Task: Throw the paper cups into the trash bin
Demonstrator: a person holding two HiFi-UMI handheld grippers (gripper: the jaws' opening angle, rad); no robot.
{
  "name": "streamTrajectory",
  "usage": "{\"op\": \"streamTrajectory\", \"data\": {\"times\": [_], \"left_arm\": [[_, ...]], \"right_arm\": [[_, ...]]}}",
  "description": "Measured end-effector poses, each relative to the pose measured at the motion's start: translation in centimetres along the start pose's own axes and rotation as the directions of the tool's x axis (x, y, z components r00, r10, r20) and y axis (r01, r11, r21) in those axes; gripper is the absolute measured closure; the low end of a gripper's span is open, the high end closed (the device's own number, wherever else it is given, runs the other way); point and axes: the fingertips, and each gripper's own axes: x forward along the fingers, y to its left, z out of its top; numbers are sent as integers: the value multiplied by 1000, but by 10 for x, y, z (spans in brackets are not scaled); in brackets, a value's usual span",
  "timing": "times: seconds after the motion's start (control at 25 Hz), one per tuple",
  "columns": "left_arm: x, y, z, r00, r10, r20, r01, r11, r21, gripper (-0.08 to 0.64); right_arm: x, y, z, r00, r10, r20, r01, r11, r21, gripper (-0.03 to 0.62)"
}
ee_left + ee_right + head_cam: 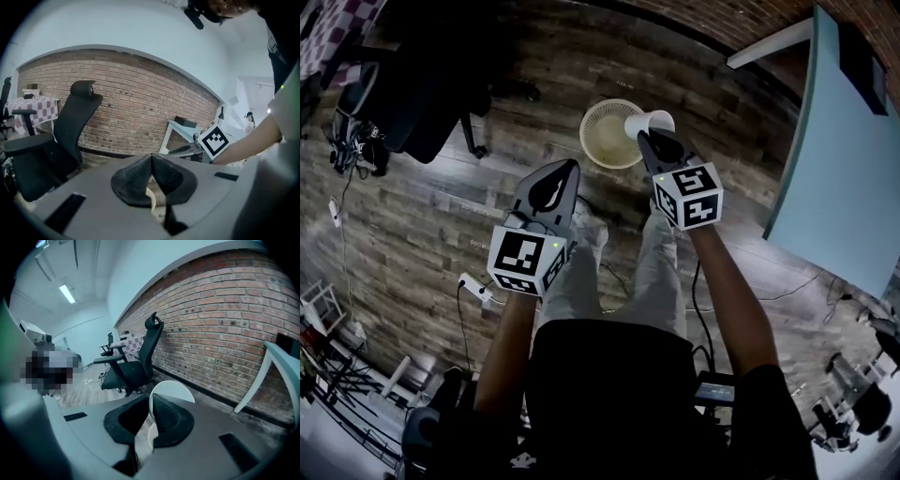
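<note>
Paper cup (652,122) over the trash bin (587,133).
Our right gripper (649,139) pinches it, left gripper (571,166) is closed, empty; next we let go.

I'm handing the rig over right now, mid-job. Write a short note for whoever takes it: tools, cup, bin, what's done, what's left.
Left tool: jaws together, holding nothing, beside the right one above the floor.
Right tool: shut on a white paper cup, pinching its wall.
Trash bin: stands on the wood floor. In the head view the cup shows over its far right rim.
Done: the cup is gripped and at the bin.
Left: probably shift the cup a little toward the bin's middle, then open the right tool so it drops in. No other cups are in view.
</note>
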Motion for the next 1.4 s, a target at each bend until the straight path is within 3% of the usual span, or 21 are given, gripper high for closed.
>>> {"op": "streamTrajectory", "data": {"times": [0.4,0.8,1.4], "left_arm": [[53,5,-85,991,-90,-95,89,996,-12,560],[90,27,-164,980,-82,-179,71,995,-67,560],[119,61,-257,967,-81,-242,63,995,-82,560]], "right_arm": [[58,-19,-96,997,-25,-76,33,994,106,565],[137,-27,-213,985,-2,-175,38,978,207,565],[224,-37,-339,958,-22,-285,103,957,272,565]]}}
